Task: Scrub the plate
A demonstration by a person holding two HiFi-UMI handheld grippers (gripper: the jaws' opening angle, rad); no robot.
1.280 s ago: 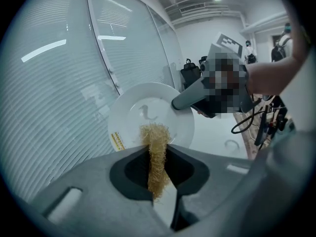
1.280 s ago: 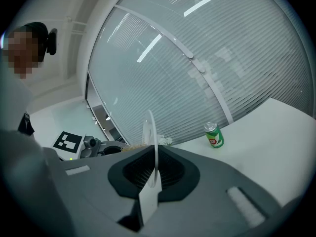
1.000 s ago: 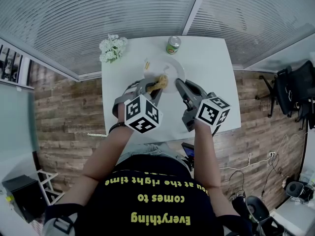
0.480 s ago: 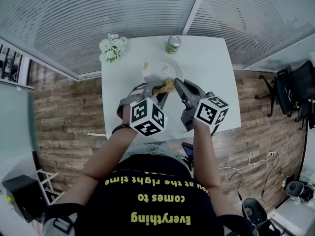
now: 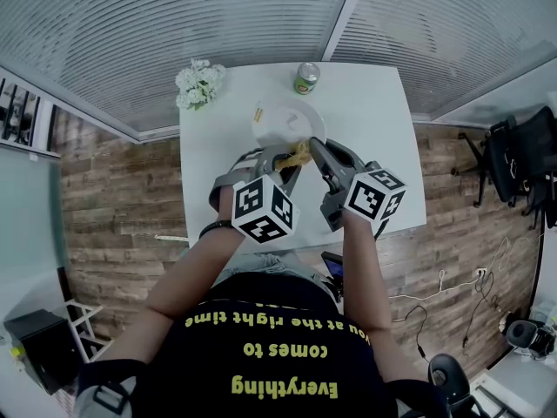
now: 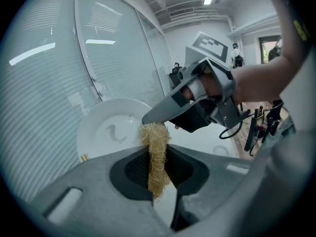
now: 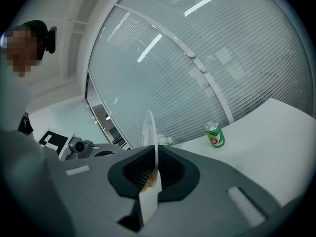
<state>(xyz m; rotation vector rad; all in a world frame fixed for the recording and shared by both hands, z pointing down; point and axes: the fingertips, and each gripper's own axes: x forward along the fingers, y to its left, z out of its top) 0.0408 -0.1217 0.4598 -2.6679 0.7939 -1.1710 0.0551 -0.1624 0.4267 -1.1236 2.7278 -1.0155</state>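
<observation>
The left gripper (image 6: 157, 158) was closed narrowly on a straw-coloured scrubber (image 6: 156, 147). Its jaws pinched the fibre pad so that the pad's top stood out beyond the tips. That top touched the near rim of the plate (image 6: 109, 125), just beside the spot where the right gripper (image 7: 152, 177) had hold of it. The right gripper's jaws were all but together, clamped on the plate's rim. Seen along them, the plate ran edge-on, a thin white line rising out of the grip. From the left gripper the plate showed its white face, tipped toward the scrubber, with a dark squiggle (image 6: 114, 131) on it. In the head view the two grippers met at the plate's near edge, over the middle of the white desk (image 5: 370, 138). Farther back on the desk stood a green can (image 5: 305, 78). A bunch of white flowers (image 5: 199, 85) lay at the far left corner.
</observation>
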